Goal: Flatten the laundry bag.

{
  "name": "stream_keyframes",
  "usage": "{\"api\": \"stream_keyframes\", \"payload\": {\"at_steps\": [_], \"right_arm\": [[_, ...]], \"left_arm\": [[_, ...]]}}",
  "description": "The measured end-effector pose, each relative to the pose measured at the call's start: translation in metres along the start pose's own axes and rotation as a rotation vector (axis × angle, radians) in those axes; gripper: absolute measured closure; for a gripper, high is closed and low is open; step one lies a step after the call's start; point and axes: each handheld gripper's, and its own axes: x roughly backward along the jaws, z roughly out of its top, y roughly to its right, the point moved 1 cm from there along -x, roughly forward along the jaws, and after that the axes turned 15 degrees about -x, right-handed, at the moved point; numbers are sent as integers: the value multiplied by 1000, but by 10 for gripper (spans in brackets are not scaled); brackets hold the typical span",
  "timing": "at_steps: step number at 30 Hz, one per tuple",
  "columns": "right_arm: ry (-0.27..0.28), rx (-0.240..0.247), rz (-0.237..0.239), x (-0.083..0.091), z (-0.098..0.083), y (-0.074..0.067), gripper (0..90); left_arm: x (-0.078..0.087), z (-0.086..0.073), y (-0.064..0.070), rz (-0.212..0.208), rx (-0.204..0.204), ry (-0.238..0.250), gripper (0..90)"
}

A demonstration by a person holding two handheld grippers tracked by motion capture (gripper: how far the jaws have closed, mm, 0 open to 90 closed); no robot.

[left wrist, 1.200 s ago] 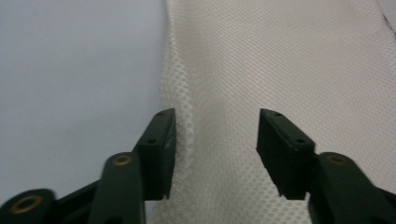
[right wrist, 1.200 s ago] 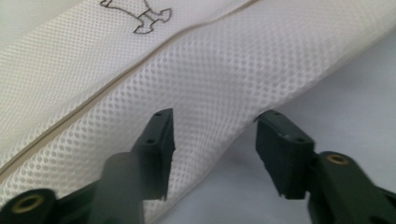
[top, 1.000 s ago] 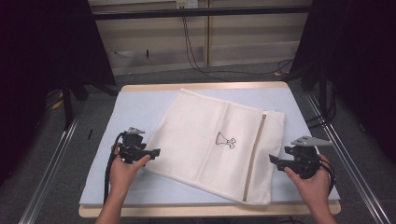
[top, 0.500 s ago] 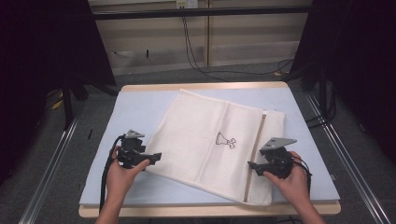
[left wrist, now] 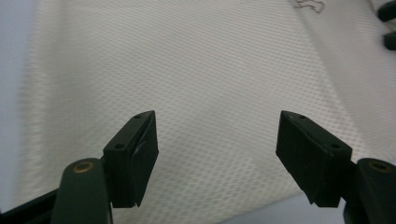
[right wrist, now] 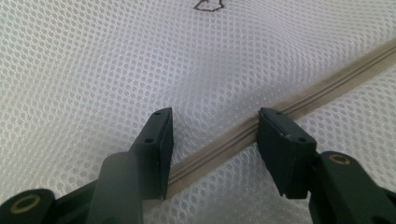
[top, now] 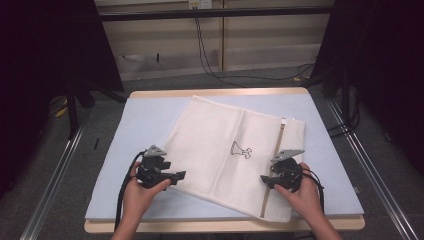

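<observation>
Mesh laundry bag [top: 235, 152] lies flat and skewed on the blue mat of the desk [top: 150, 115], its zipper [top: 272, 170] running along the right side. Compared with a second ago, the right gripper [top: 267, 179] has come inward and down from the bag's right edge onto the zipper line, and its jaws have just been closing; the zipper [right wrist: 224, 142] now runs between the fingers [right wrist: 156, 140], which stand apart and do not yet pinch it. The left gripper [top: 177, 175] has edged in over the bag's near-left border; its fingers [left wrist: 135, 149] stand wide apart above the mesh [left wrist: 210, 84], gripping nothing. Judgement: both hands are set for a grasp, probably to lift or fold the bag.
</observation>
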Motion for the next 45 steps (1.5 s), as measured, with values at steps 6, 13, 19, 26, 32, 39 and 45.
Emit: {"api": "stream_keyframes", "payload": {"at_steps": [6, 13, 19, 26, 32, 39, 45], "right_arm": [[-17, 14, 4, 0, 3, -4, 589], [-10, 7, 5, -2, 4, -14, 814], [-6, -31, 49, -6, 8, -20, 817], [24, -56, 94, -13, 10, -42, 785], [39, -40, 136, -10, 13, -43, 619], [112, -34, 116, 8, 27, -9, 464], [114, -39, 21, 3, 44, 30, 407]], "left_arm": [[-23, 3, 25, -49, -86, -57, 299], [-28, 6, 39, -50, -91, -53, 251], [-39, 13, 55, -91, -91, -33, 209], [-43, 12, 56, 0, -143, -103, 511], [-36, 11, 46, -37, -129, -119, 819], [-15, 6, 19, -67, -126, -163, 825], [3, -7, -8, -30, -117, -164, 821]]}}
